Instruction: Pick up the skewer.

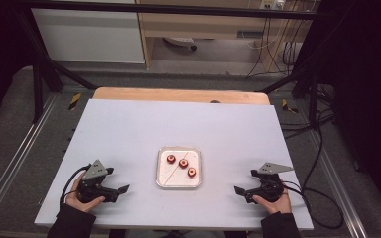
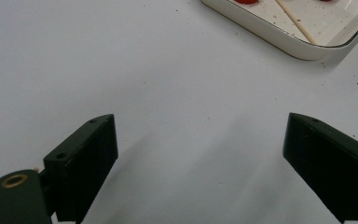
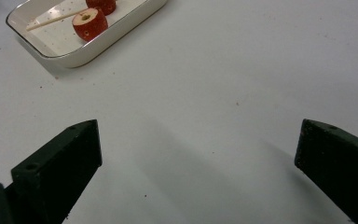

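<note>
High view: a white tray [image 1: 179, 184] sits at centre frame on the worktop [image 1: 129, 129], holding three red fruit pieces [image 1: 183, 163] and a thin wooden stick [image 1: 171, 174]. Left hand-held gripper [image 1: 122, 190] at lower left and right hand-held gripper [image 1: 239, 191] at lower right flank it, well apart, bare worktop between.

Left gripper view: jaws spread apart, nothing between; tray at upper right.

Right gripper view: jaws likewise spread and empty; tray at upper left.
</note>
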{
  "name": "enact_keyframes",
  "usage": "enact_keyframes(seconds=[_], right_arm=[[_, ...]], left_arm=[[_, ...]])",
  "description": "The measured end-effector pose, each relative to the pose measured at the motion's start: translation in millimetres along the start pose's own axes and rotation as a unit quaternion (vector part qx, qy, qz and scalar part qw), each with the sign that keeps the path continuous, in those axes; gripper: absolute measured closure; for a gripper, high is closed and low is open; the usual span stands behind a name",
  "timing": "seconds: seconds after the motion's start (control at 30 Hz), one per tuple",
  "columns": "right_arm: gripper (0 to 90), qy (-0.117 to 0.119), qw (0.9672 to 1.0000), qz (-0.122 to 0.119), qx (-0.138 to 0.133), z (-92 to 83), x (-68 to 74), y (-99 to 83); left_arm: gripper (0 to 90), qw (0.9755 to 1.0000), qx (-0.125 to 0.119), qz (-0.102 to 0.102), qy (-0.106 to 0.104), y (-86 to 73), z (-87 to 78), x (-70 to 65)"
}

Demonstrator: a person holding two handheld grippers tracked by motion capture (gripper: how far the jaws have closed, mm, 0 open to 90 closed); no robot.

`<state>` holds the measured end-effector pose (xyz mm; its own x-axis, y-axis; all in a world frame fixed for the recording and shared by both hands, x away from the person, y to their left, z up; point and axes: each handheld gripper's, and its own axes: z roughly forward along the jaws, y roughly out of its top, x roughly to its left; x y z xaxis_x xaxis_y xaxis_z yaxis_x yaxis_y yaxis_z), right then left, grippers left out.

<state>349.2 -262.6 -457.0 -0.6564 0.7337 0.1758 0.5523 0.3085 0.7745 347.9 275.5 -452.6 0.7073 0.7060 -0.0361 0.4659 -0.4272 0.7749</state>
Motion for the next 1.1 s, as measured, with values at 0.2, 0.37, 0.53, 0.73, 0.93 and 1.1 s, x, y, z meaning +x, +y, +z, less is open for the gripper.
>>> enact_keyframes(seconds=[0.2,0.37,0.53,0.73,0.93,1.1], right_arm=[[1.1,-0.001,1.0,-0.002,-0.002,-0.5,-0.2,0.1],[1.1,-0.002,1.0,-0.003,-0.002,0.4,-0.1,0.1],[1.1,-0.001,1.0,-0.002,-0.003,-0.1,0.2,0.1],[0.8,-0.001,1.0,-0.003,-0.003,-0.6,-0.1,0.2],[0.8,-0.001,1.0,-0.002,-0.002,-0.3,0.1,0.1],[0.8,-0.001,1.0,-0.003,-0.003,-0.2,0.0,0.2]], left_arm=[[10.0,1.0,-0.001,0.001,-0.002,1.4,0.1,-1.3],[10.1,1.0,-0.001,0.003,0.0,3.2,0.2,-2.2],[10.1,1.0,0.001,0.003,0.0,5.4,1.7,-4.2],[10.1,1.0,0.003,0.004,0.0,8.2,4.0,-7.5],[10.2,1.0,0.004,0.005,-0.001,11.2,6.1,-11.3],[10.2,1.0,0.004,0.003,-0.002,14.2,8.1,-14.4]])
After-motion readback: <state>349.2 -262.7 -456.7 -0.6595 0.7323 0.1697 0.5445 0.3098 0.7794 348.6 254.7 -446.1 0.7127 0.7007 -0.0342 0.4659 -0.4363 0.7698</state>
